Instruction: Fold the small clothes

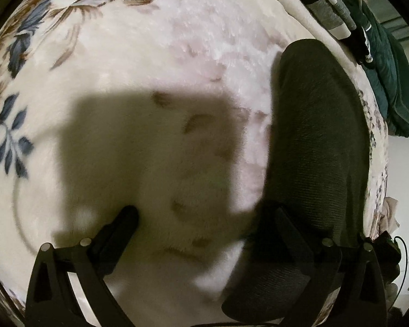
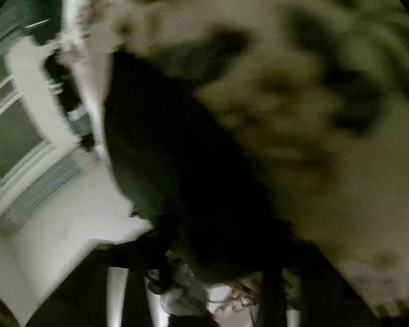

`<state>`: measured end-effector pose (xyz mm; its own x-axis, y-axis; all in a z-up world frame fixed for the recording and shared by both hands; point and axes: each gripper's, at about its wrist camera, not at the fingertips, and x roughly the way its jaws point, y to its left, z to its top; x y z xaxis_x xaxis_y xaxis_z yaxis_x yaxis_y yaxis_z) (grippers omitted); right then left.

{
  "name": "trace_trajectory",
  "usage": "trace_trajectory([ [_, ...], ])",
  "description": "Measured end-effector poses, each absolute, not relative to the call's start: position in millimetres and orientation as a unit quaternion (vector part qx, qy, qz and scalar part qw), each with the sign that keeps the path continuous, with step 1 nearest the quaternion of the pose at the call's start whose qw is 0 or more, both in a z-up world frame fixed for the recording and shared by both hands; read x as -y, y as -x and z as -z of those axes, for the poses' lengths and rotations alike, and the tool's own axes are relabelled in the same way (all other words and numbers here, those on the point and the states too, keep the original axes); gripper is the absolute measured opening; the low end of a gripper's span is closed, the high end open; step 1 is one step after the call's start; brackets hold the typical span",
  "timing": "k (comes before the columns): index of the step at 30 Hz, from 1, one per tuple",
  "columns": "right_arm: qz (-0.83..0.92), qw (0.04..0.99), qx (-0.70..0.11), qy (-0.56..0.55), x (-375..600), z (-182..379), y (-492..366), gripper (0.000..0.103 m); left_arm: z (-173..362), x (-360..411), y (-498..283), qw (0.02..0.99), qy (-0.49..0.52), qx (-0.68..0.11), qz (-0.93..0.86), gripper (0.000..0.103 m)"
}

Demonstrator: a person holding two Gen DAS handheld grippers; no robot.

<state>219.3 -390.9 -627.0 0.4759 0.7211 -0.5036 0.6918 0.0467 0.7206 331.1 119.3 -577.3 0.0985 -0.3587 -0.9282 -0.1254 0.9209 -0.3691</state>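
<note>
A dark ribbed sock (image 1: 316,141) lies lengthwise on a fluffy cream blanket (image 1: 155,54) printed with blue and brown leaf sprays. In the left wrist view the sock stretches from the near right, where its end passes over the right-hand finger of the left gripper (image 1: 201,218), to a rounded tip at the far right. The left gripper's jaws stand spread wide. The left-hand finger (image 1: 122,223) rests its tip on bare blanket, well apart from the sock. A broad, blocky shadow (image 1: 139,147) covers the blanket between the fingers and beyond them.

At the far right edge of the blanket sits a heap of other clothes: a dark green garment (image 1: 390,81), and beside it black, grey and white pieces (image 1: 330,8). Past the blanket's right edge pale floor shows.

The right wrist view is heavily blurred. A black garment (image 2: 182,163) fills the middle, running from the near centre towards the far left over the blanket (image 2: 340,190), whose leaf print shows only as dark smears. The right gripper (image 2: 201,280) is a dark mass at the near edge, merged with the cloth; whether its jaws are spread or pinching the fabric cannot be told. To the left are pale floor (image 2: 54,231) and a green garment (image 2: 30,5) in the far left corner.
</note>
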Motion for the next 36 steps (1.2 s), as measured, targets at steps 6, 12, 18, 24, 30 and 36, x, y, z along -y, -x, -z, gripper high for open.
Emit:
trace_trajectory([
  [6, -0.097, 0.672, -0.510, -0.529, 394.1, 570.4, -244.6, 0.019, 574.6, -127.5, -326.3, 0.720, 0.200, -0.657, 0.096, 0.102],
  [12, -0.031, 0.604, -0.628, -0.489, 432.7, 602.5, -223.8, 0.053, 560.7, -138.7, -328.7, 0.724, 0.221, -0.647, 0.097, 0.102],
  [18, -0.013, 0.679, -0.565, -0.469, 467.6, 566.7, -264.3, 0.067, 546.0, -130.8, -362.8, 0.736, 0.265, -0.611, 0.125, 0.102],
  [24, -0.071, 0.671, -0.591, -0.442, 431.3, 605.5, -365.5, 0.069, 569.9, -97.9, -432.5, 0.736, 0.284, -0.597, 0.145, 0.102],
  [30, -0.058, 0.724, -0.556, -0.405, 425.1, 584.8, -395.4, 0.007, 567.3, -86.1, -449.6, 0.763, 0.273, -0.565, 0.153, 0.019],
  [36, -0.025, 0.744, -0.546, -0.384, 429.8, 573.1, -406.9, 0.007, 574.5, -94.5, -456.6, 0.756, 0.287, -0.568, 0.155, 0.018],
])
